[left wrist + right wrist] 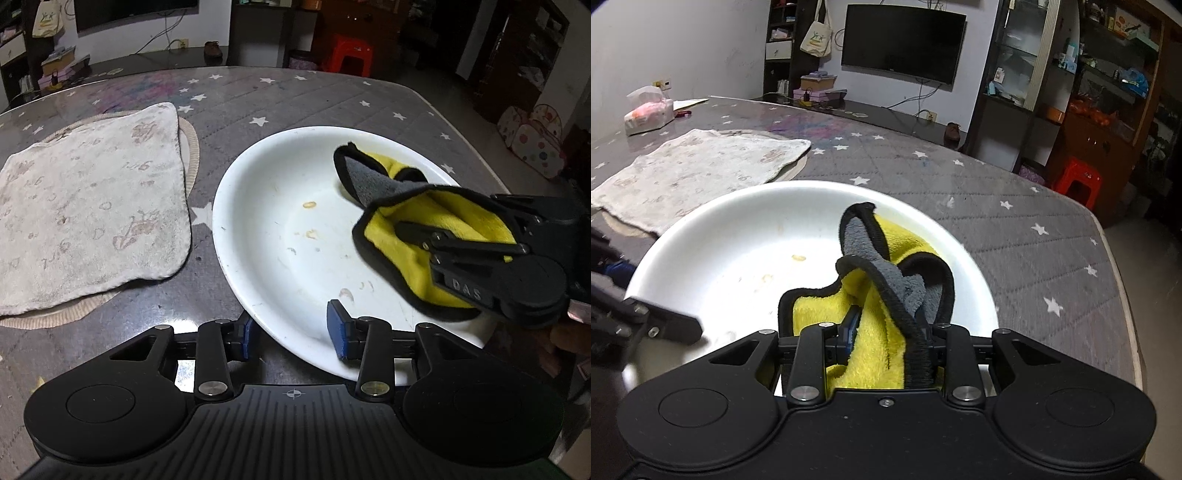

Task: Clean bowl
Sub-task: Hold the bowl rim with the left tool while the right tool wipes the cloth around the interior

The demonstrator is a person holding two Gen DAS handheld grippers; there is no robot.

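The right gripper (886, 332) is clamped on the yellow-and-grey cloth (886, 280), which drapes ahead of it into the white bowl (738, 229). The left gripper (291, 332) straddles the bowl's near rim, jaws narrowly parted, pads not pressing it.

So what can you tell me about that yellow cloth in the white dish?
The cloth looks like plush microfibre, yellow on one side and grey on the other, edged with black trim. It is bunched and folded, not spread flat. The right gripper has its jaws shut on one end. The free end trails forward over the inside of the white dish, near some yellowish smears.
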